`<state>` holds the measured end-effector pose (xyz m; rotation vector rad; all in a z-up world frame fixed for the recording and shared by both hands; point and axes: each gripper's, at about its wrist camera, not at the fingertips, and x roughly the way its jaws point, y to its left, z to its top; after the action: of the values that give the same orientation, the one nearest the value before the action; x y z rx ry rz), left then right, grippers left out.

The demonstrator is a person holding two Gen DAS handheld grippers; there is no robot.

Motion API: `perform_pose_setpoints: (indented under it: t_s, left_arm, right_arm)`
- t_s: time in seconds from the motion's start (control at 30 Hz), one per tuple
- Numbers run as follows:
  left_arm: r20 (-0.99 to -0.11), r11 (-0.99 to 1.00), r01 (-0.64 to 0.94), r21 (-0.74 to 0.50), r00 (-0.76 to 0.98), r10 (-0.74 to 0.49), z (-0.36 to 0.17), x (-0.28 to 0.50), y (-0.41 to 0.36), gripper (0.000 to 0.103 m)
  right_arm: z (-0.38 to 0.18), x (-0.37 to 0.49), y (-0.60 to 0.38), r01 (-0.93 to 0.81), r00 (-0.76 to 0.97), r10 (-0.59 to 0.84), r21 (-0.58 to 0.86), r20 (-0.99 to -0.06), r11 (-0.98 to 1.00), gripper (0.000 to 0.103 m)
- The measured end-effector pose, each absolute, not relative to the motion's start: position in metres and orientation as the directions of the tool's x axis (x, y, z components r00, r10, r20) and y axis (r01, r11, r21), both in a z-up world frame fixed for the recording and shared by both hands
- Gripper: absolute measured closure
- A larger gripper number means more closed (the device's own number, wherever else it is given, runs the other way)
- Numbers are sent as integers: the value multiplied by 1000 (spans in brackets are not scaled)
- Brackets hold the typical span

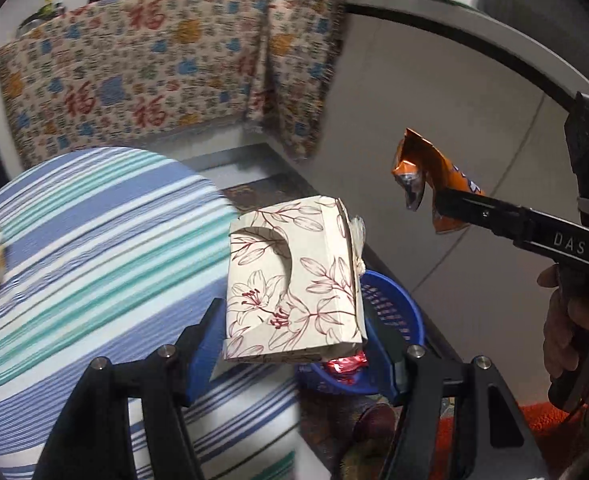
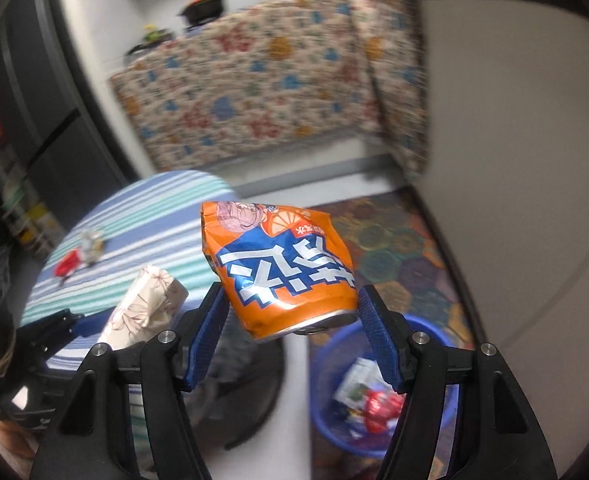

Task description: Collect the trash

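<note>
A left gripper (image 1: 294, 344) clamps a flattened floral tissue box (image 1: 290, 280) while the right gripper (image 2: 290, 320) pinches a crushed orange soda can (image 2: 282, 268), both held above a blue trash basket (image 2: 434, 332) beside a striped-cloth round table (image 1: 74, 220)

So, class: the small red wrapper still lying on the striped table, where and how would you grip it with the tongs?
Grip the red wrapper across its bunched middle, coming down from above. It lies low on the striped table beside a pale crumpled wrapper, so a side approach would likely nudge both. Detail is blurred.
</note>
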<state>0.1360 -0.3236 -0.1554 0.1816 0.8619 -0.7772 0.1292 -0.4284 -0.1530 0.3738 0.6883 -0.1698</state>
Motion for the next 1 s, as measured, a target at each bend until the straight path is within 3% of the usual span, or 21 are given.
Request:
perform_pose_setpoints:
  t_s: [0.3, 0.73, 0.83, 0.9, 1.0]
  left_arm:
    - [-768, 668, 731, -140, 346, -540, -198, 124, -409, 38]
    - [-826, 656, 743, -136, 280, -489, -249, 129, -458, 37]
    - [-831, 645, 755, -114, 283, -478, -263, 132, -469, 32]
    - [-824, 632, 766, -117, 280, -493, -274, 134, -475, 29]
    - [-829, 632, 764, -128, 267, -491, -282, 139, -482, 29]
  right_arm:
    - [-195, 100, -500, 442, 672, -107, 280, -733, 852, 35]
    - [-224, 92, -531, 501, 625, -69, 332, -778, 800, 35]
    - [-231, 97, -538, 508, 627, -47, 362, -778, 782, 31]
    - [-232, 99, -542, 517, 636, -49, 379, -770, 768, 20]
    - [-225, 96, -545, 537, 652, -84, 380, -753, 753, 19]
